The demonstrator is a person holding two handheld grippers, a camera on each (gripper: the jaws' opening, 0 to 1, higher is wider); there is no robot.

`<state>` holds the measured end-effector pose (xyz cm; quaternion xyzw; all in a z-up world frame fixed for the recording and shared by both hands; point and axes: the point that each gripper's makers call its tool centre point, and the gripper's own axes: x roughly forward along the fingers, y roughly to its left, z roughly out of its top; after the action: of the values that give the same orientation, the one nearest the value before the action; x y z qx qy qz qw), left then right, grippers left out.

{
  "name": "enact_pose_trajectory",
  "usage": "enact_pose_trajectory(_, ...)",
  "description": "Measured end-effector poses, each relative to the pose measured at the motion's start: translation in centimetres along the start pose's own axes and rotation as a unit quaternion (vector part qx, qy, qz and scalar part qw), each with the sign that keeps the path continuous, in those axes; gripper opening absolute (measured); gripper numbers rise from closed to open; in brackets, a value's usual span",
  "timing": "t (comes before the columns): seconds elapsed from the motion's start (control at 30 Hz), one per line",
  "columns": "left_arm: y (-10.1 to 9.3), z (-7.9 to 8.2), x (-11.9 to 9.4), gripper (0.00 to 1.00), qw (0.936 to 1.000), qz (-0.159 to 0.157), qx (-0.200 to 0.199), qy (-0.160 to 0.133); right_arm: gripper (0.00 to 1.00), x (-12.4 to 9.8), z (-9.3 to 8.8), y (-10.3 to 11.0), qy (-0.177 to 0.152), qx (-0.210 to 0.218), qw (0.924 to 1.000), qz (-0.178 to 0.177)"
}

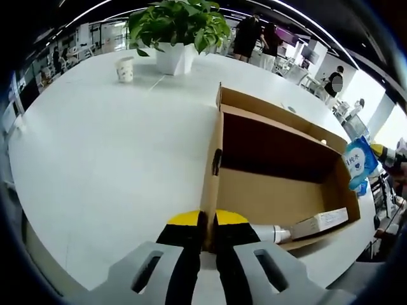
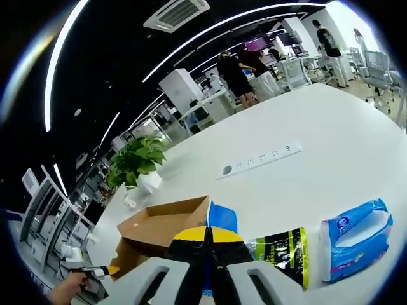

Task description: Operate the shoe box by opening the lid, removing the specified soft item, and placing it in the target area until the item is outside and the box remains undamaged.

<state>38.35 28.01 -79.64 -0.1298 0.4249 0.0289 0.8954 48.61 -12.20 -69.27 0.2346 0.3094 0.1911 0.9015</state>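
One box [image 1: 273, 171] lies open on the desk [image 1: 114, 146]. Beyond the box stand one plant [image 1: 178, 28] and one cup [image 1: 125, 68]. Right of it lie one blue tissue pack [image 2: 356, 238] and one dark pouch [image 2: 283, 251].

The brown cardboard shoe box [image 1: 280, 184] lies open on the white surface (lid gone), its near wall pinched between jaws.

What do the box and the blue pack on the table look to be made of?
The box looks like plain brown cardboard, matte, with thin raw edges and folded flaps. The blue pack seems to be soft glossy plastic film: it creases and catches light, probably tissues inside. The table looks smooth white, likely laminate.
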Motion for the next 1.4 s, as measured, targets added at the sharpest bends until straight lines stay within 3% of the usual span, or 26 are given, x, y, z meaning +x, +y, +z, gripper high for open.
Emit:
enact_pose_trajectory(0.77,-0.1,-0.1,-0.1,0.04,1.0,-0.002,-0.002,-0.001,0.0,-0.6,-1.5,-6.4,0.023,-0.02,0.9972,-0.069)
enact_pose_trajectory(0.9,0.1,0.0,0.0,0.04,1.0,-0.003,-0.002,-0.001,0.0,-0.6,-1.8,-7.5,0.034,-0.045,0.9948,-0.085)
enact_pose_trajectory(1.17,0.0,0.0,0.0,0.04,1.0,-0.004,-0.001,-0.001,0.0,-0.6,-2.6,-9.4,0.051,-0.054,0.9921,-0.101)
enact_pose_trajectory(1.4,0.1,0.1,0.1,0.04,1.0,-0.004,0.0,-0.002,0.0,-0.2,-3.3,-11.1,0.077,-0.093,0.9852,-0.122)
